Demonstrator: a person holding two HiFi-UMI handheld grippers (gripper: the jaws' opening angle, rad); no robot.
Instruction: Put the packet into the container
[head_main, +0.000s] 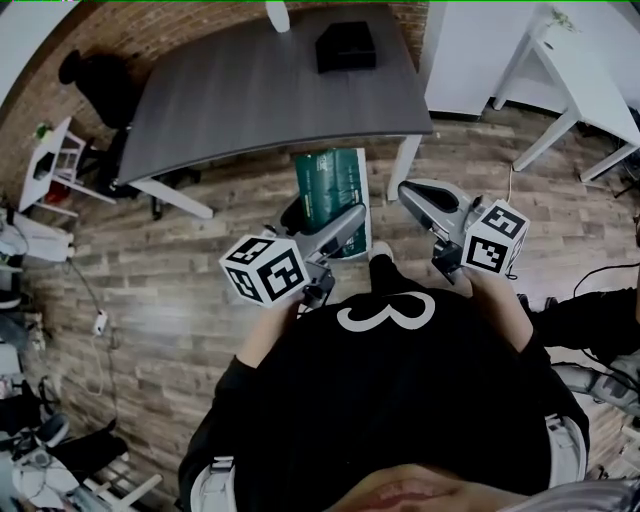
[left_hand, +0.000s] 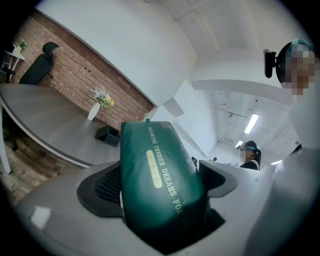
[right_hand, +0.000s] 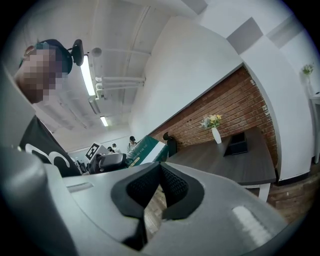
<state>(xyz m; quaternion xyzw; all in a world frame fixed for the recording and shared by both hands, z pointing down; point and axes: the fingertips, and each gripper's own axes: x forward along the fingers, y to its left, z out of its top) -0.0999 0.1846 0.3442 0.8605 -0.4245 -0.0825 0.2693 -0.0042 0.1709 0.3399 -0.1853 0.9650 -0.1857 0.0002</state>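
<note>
Right hand-held gripper jaws together, empty; grey table, black container beyond

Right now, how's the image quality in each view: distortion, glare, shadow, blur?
Head view: strong fisheye, the table edges bow, lighting even. Left gripper view: packet sharp, lettering readable, its near end in shadow. Right gripper view: ceiling lights glare brightly; right gripper looms large and close.

A plump, dark green packet with pale gold lettering is clamped between the jaws of the left gripper, held off the floor. A black, box-shaped container sits on the grey table, well apart.
</note>
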